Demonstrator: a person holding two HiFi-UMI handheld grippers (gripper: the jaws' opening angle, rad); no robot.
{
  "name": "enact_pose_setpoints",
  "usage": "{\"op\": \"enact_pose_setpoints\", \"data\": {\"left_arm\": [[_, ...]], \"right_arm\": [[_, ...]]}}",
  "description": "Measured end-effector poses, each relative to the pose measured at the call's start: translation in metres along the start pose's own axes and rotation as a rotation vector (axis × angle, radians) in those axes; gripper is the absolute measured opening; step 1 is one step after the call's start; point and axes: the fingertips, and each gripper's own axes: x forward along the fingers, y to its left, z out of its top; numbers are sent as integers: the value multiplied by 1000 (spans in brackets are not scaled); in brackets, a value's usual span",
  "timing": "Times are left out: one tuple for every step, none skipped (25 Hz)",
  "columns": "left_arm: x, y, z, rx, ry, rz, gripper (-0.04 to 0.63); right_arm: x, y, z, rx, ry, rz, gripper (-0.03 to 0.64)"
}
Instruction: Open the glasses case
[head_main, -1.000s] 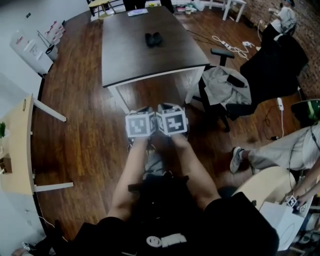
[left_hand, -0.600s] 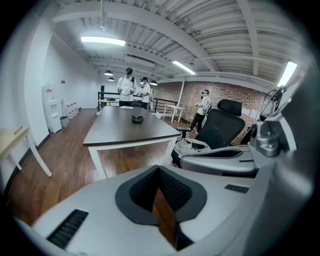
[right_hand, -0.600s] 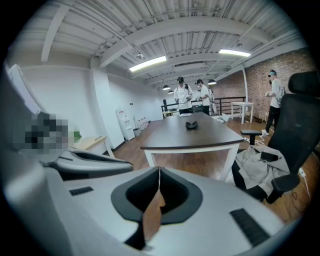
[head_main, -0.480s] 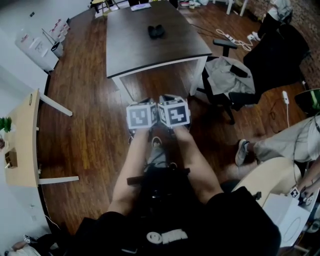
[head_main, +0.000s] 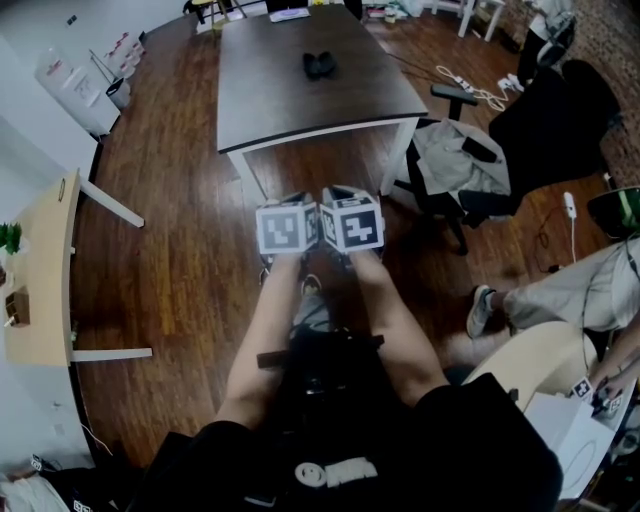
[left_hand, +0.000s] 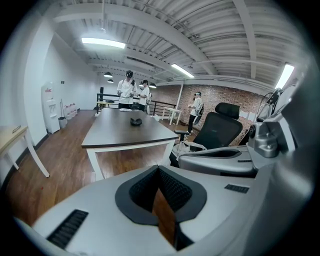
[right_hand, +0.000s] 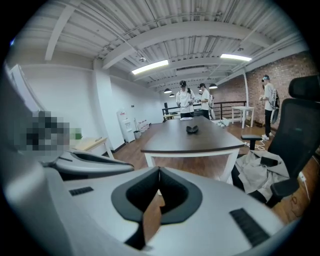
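The glasses case (head_main: 319, 65) is a small dark object lying on the far half of the long dark table (head_main: 290, 110); it also shows in the left gripper view (left_hand: 135, 120) and the right gripper view (right_hand: 192, 129). I hold both grippers side by side over the wooden floor, short of the table's near edge and well away from the case. The left gripper (head_main: 293, 201) is shut with nothing between its pads (left_hand: 170, 187). The right gripper (head_main: 341, 196) is likewise shut and empty, its pads (right_hand: 172, 187) pressed together. Both point toward the table.
A black office chair (head_main: 455, 170) with a grey jacket draped on it stands right of the table's near corner. A light wooden desk (head_main: 40, 270) is at the left. A seated person's leg (head_main: 555, 300) reaches in from the right. People (left_hand: 131, 90) stand beyond the table's far end.
Both grippers have edged a little forward toward the table, still side by side. Their jaws stay shut throughout.
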Motion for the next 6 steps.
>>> {"op": "enact_pose_setpoints", "data": {"left_arm": [[1,0,0,-3,-1,0,0],[2,0,0,-5,-3,1,0],[2,0,0,-6,-4,2,0],[2,0,1,-6,-5,3,0],[2,1,2,-6,-6,3,0],[2,1,3,-6,-8,3,0]], "right_arm": [[1,0,0,-4,1,3,14],[1,-1,0,-6,4,2,14],[1,-2,0,-8,7,1,14],[1,-1,0,-10,7,2,14],[1,-1,2,-12,4,5,14],[1,0,3,-15,0,9,14]]}}
